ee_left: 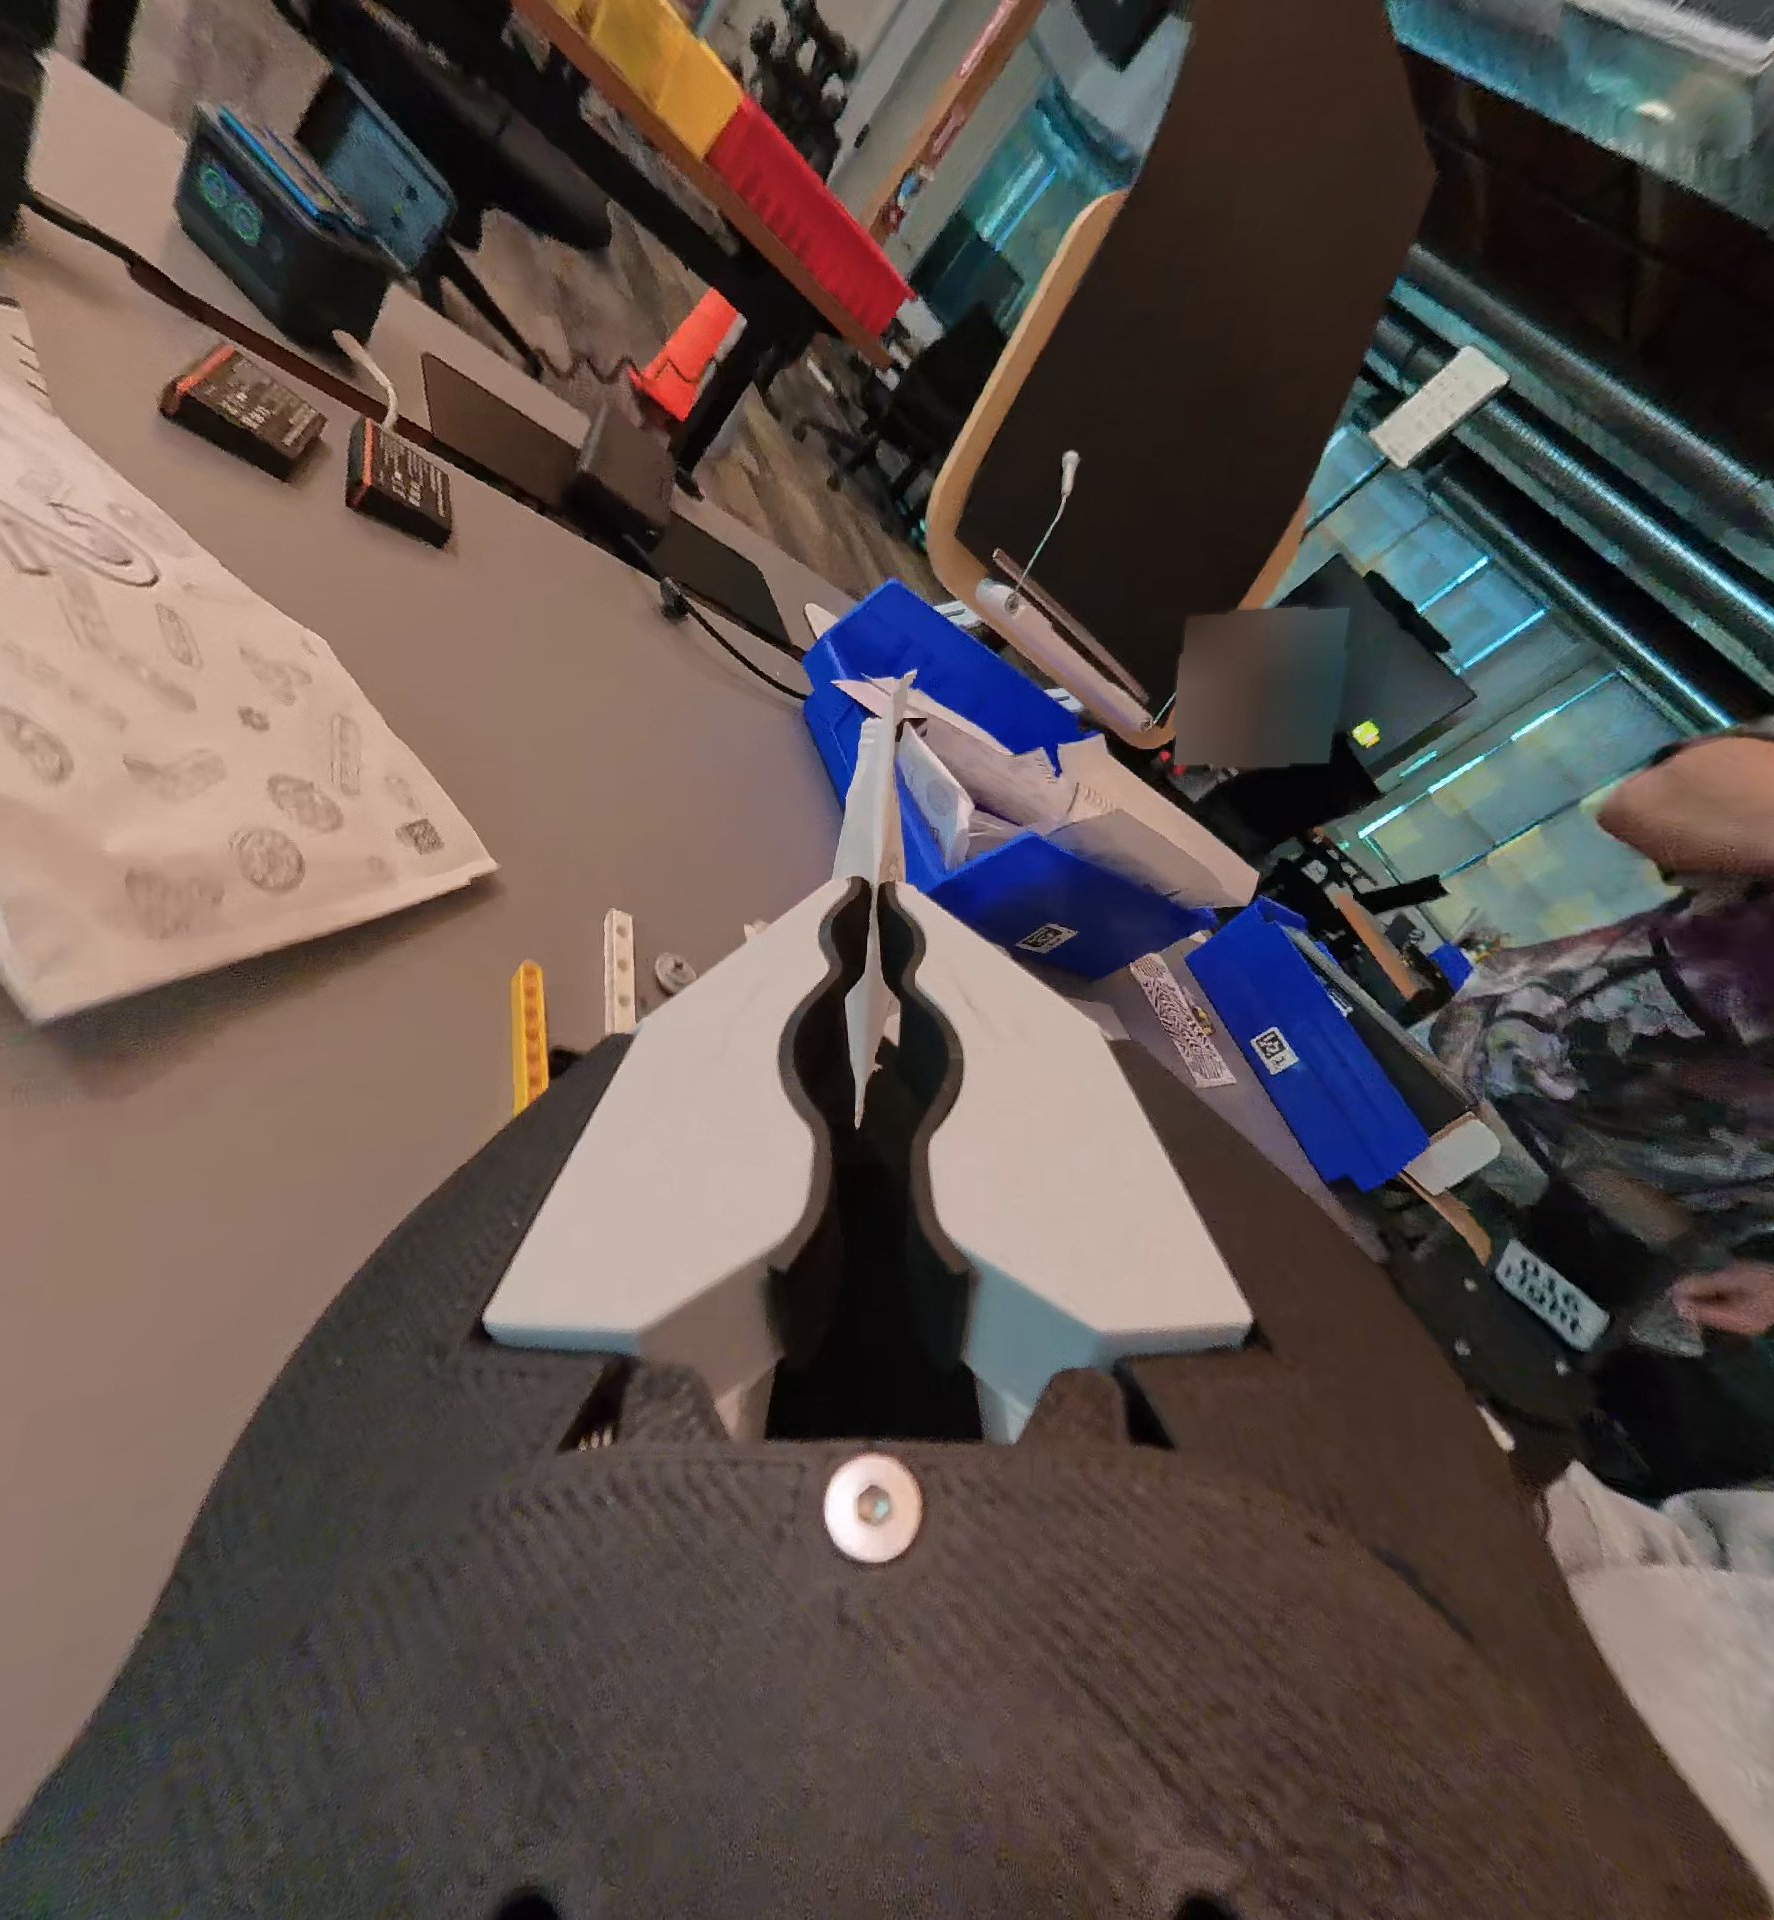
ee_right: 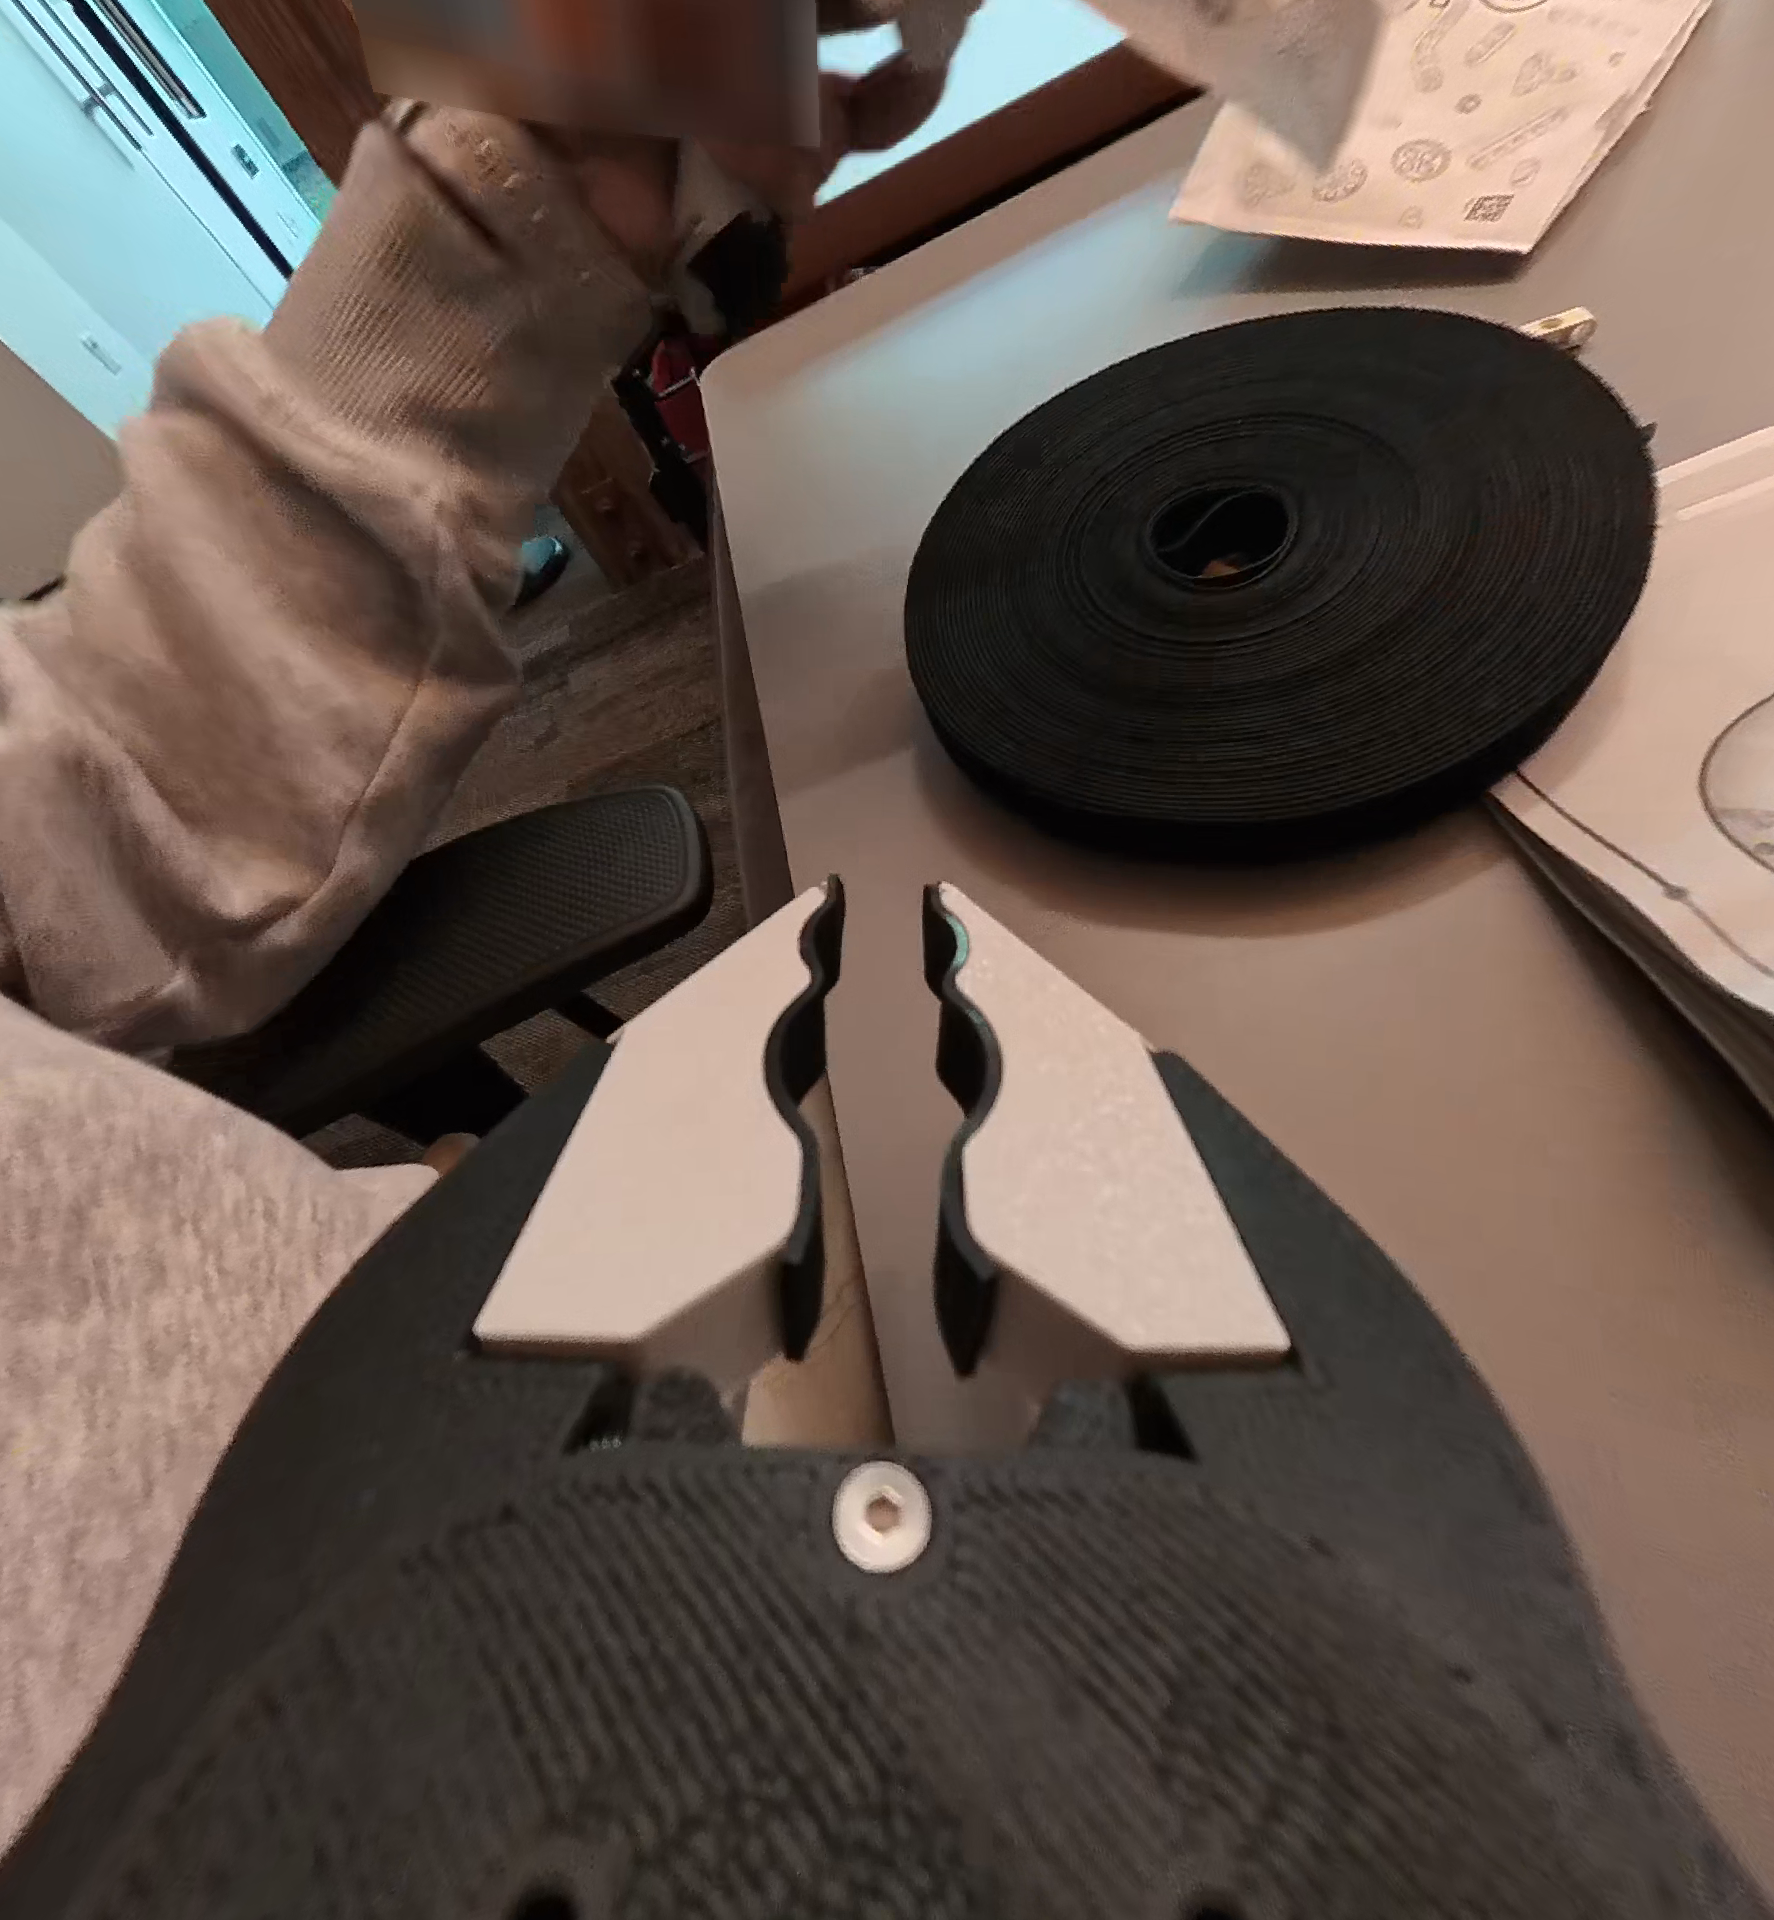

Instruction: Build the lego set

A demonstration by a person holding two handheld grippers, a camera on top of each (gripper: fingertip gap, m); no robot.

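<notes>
Jaws, left: together on a thin white paper strip (ee_left: 870,831), pinched edge-on at the tips of the left gripper (ee_left: 875,885); strip sticks out ahead and trails back between the pads.
Why held so: likely a torn piece of the parts packaging, lifted clear of the table (ee_left: 571,665) so the pieces can be reached; a guess only.
Paper bag: white, printed with part outlines (ee_left: 156,727), flat on the table far left, apparently emptied or set aside.
Lego pieces: yellow beam (ee_left: 529,1029) and pale grey beam (ee_left: 618,966) side by side on the table, small grey round piece (ee_left: 673,971) just right of them.
Pieces relative to left jaws: just left of and below the left finger, partly hidden behind the gripper body, not between the pads.
Blue bins: two (ee_left: 1018,883) (ee_left: 1298,1070) beyond the jaw tips, the nearer holding white packets, seemingly parked as storage.
Jaws, right: apart, nothing between them; right gripper (ee_right: 883,904) hovers over the bare table edge (ee_right: 1174,1143).
Black strap roll: flat (ee_right: 1278,623), ahead and right of the right jaws, well apart from them.
Instruction pages: stack (ee_right: 1745,831) at the far right, edge tucked under the roll, probably kept open for reference.
Pieces relative to right jaws: none visible in the right wrist view.
Task stage: early by appearance; no assembled model visible.
</notes>
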